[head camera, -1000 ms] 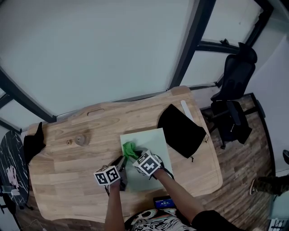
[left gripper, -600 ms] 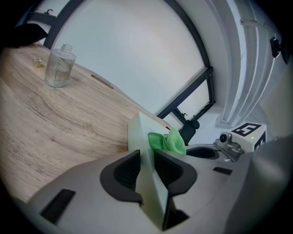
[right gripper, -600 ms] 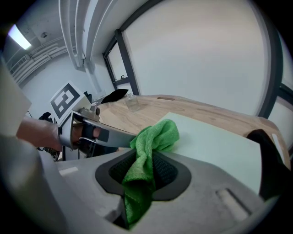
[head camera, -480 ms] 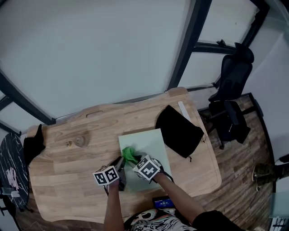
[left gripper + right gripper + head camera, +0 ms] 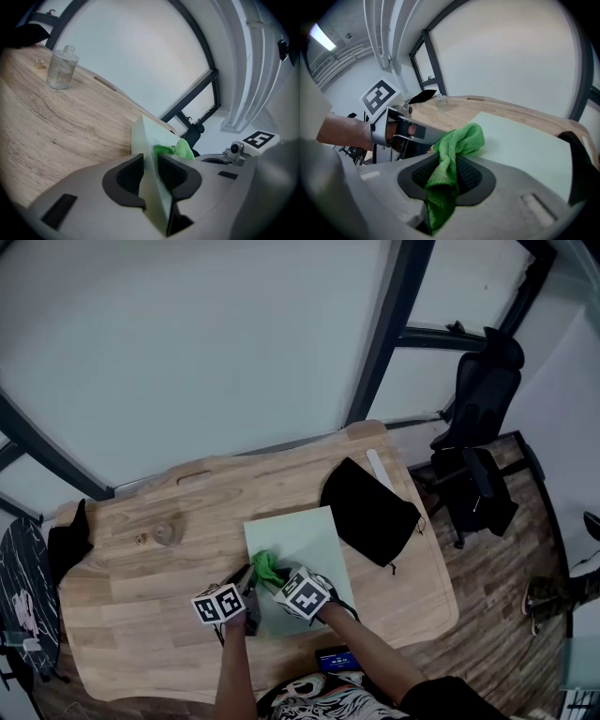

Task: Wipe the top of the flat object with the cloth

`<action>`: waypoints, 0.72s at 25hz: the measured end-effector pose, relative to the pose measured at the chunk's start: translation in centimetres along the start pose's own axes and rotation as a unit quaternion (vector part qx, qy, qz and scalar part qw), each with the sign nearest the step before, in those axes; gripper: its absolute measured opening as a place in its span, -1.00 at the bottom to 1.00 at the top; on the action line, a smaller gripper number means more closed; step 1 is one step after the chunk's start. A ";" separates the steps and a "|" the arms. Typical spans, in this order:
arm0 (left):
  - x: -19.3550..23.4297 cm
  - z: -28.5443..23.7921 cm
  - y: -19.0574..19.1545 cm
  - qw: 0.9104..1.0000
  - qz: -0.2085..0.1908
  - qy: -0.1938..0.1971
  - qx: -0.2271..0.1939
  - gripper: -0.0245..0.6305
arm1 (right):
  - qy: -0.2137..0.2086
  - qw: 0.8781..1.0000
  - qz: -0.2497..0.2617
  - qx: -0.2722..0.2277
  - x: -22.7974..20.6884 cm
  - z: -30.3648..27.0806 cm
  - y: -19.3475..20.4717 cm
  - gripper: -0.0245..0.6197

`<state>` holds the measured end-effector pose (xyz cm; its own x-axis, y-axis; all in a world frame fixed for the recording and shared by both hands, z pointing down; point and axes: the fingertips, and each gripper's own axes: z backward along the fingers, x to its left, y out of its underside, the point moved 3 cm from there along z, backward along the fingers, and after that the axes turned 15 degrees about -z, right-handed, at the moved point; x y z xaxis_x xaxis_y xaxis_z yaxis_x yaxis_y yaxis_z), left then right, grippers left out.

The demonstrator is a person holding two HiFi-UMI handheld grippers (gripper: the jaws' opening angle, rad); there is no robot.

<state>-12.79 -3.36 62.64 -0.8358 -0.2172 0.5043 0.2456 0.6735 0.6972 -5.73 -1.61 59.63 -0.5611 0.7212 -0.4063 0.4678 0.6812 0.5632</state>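
Cloth [image 5: 461,140] pinched tight in right gripper [image 5: 449,171], bunched end pressing on flat board [image 5: 525,136] near its left edge, likely for wiping. Left gripper [image 5: 150,168] clamped on that board's near-left edge, apparently steadying it against sliding. Beside the board's far-right corner, black pouch [image 5: 370,507]; well left of the board, glass bottle [image 5: 61,70].

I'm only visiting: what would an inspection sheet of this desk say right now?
Surface: wooden table, light grain.
Job's things: pale green board on the table; green cloth on its near part.
Clutter: black pouch, clear bottle, white strip.
Tools: left tool clamps the board's edge; right tool clamps the cloth.
Cables: nothing seen.
Surroundings: black office chair, wood floor.
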 end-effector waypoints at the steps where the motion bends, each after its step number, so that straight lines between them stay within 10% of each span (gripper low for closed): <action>1: 0.0 0.0 0.0 1.000 0.000 0.000 0.000 -0.64 | -0.001 1.000 0.001 0.000 0.1 0.0 0.1 -0.65; 18: -0.1 0.1 0.1 1.000 0.001 -0.004 -0.005 -0.63 | -0.022 0.999 0.027 0.009 2.0 0.3 1.2 -0.65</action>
<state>-12.75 -3.26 62.62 -0.8396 -0.2099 0.5010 0.2518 0.6668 0.7014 -6.05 0.71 59.29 -0.5051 0.7612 -0.4068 0.5089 0.6434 0.5719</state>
